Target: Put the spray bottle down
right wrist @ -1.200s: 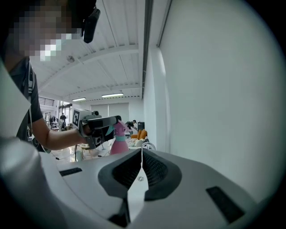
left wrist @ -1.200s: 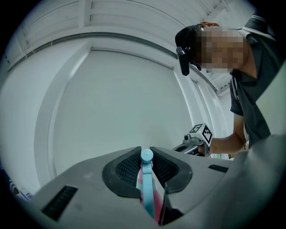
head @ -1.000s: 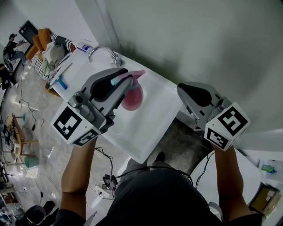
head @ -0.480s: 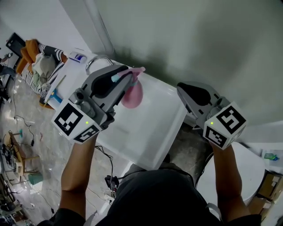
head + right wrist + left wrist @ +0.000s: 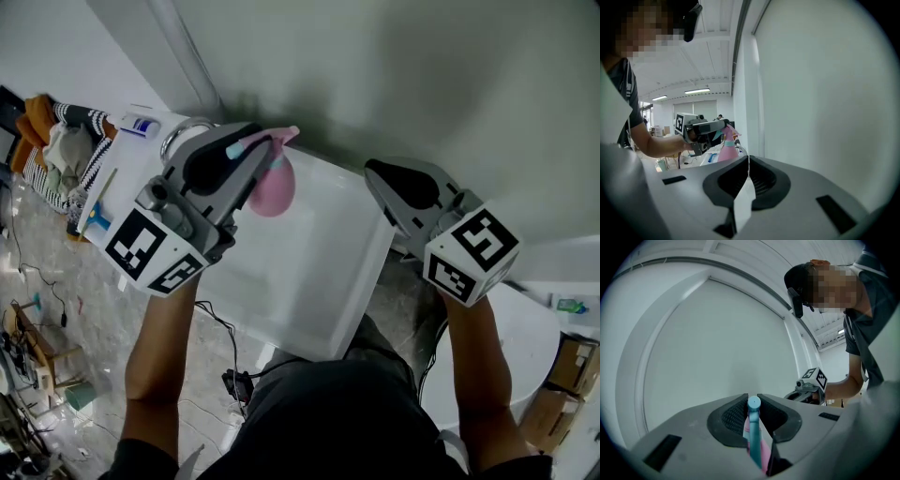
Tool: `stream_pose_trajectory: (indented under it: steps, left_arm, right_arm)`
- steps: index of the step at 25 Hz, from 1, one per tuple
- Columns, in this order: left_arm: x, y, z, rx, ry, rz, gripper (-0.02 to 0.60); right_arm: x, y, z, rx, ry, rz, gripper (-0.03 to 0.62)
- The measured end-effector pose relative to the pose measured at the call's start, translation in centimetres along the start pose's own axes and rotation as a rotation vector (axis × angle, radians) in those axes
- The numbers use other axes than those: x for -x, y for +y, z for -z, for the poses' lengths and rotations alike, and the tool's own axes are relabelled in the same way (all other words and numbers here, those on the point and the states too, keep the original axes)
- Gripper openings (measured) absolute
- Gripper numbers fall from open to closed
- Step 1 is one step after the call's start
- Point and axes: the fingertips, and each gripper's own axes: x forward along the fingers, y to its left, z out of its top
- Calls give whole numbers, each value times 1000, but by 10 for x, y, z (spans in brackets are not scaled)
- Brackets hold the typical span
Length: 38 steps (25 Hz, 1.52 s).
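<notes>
A pink spray bottle (image 5: 273,185) with a light blue trigger (image 5: 753,423) hangs over the far part of the white table (image 5: 309,267), near the wall. My left gripper (image 5: 265,153) is shut on the bottle's head, and the pink body (image 5: 727,150) hangs below the jaws. At the right, my right gripper (image 5: 380,178) is beside the table's right edge, apart from the bottle. Its jaws are shut on a thin white piece like paper or cloth (image 5: 743,199). The right gripper (image 5: 805,391) also shows in the left gripper view.
A curved metal tap (image 5: 178,134) and a small blue-labelled bottle (image 5: 141,125) stand at the table's far left, with a blue tool (image 5: 97,218) nearer. A grey wall rises just ahead. Cables lie on the floor at left; a round white table (image 5: 530,347) and boxes (image 5: 567,375) are at right.
Both grippers have moved toward the wall over the white table, with the pink bottle still held in the left one. The floor clutter has slid to the picture's left edge.
</notes>
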Motion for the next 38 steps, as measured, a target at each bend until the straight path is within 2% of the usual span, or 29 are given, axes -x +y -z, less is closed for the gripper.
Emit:
stream_pose_trajectory:
  steps: [5,9,14,26,38]
  left_arm:
    - [-5,8,16,-12,23,-35,58]
    - [-9,13,23,18,26,-77,58]
    - [-21,36,59,26,44,-111,58]
    - [-28,63,111,35,46,-150,58]
    - [-30,89,165,83,46,-177,58]
  right_arm:
    - [-7,-1,13,-27,14,-35,11]
    - [-15,-13,15,-34,35,-56,11]
    - [-43,-35,34,-39,49,-92,11]
    - [-73,-50,57,-56,88,-110,11]
    - [-100,-64,80,-84,135,-108,11]
